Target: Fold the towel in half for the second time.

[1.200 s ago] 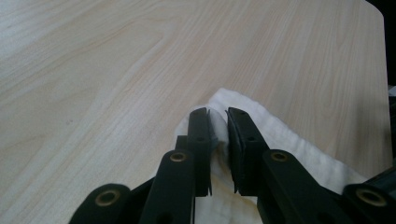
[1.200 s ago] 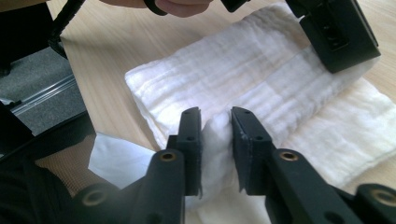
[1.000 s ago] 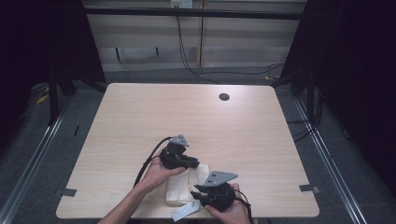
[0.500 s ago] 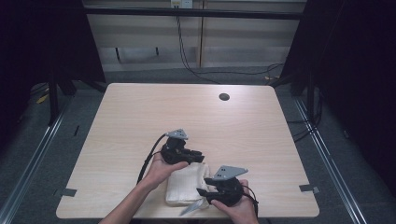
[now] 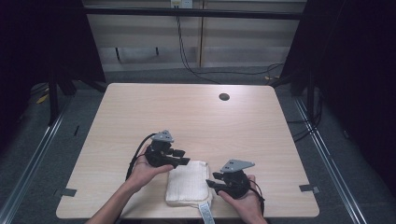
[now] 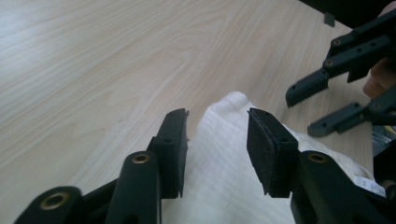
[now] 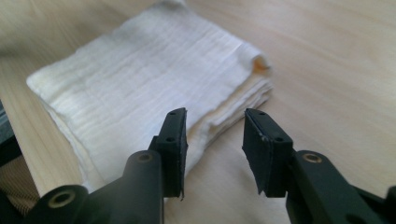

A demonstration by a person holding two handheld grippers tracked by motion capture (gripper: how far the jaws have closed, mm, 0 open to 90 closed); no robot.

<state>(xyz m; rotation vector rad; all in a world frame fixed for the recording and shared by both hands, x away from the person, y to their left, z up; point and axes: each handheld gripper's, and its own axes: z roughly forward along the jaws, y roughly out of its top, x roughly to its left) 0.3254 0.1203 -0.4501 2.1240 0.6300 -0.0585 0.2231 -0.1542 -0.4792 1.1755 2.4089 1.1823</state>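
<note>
At the near edge of the bench [image 5: 140,112], a folded white cloth [image 5: 187,183] lies flat, its sewn label [image 5: 204,212] hanging over the bench edge toward the person. The right gripper [image 5: 215,181], held in the person's right hand [image 5: 245,203], sits just beside the cloth's right edge and points toward it; its fingers [image 7: 173,144] stand spread, having just been closing a little, with nothing pinched between them. In the right gripper view the fingers hover above the bench just short of the cloth [image 7: 140,79], whose stacked layers show along the nearer edge and whose far corner is curled up. The left gripper [image 5: 180,157], carried in the left hand [image 5: 142,170], is poised over the cloth's far left corner; its fingers [image 6: 268,149] are likewise spread, having just been opening, and grip nothing. In the left gripper view the cloth [image 6: 224,158] lies below and between those fingers, apart from the pads, while the right gripper [image 6: 327,102] appears farther off at the upper right. A black cable [image 5: 135,154] trails from the left gripper back along the forearm. Farther off, the pale wood-grain bench carries a dark round grommet [image 5: 224,97] near its far edge. Beyond the bench, cables [image 5: 187,60] run down to the floor before a pale wall panel [image 5: 233,42].
</note>
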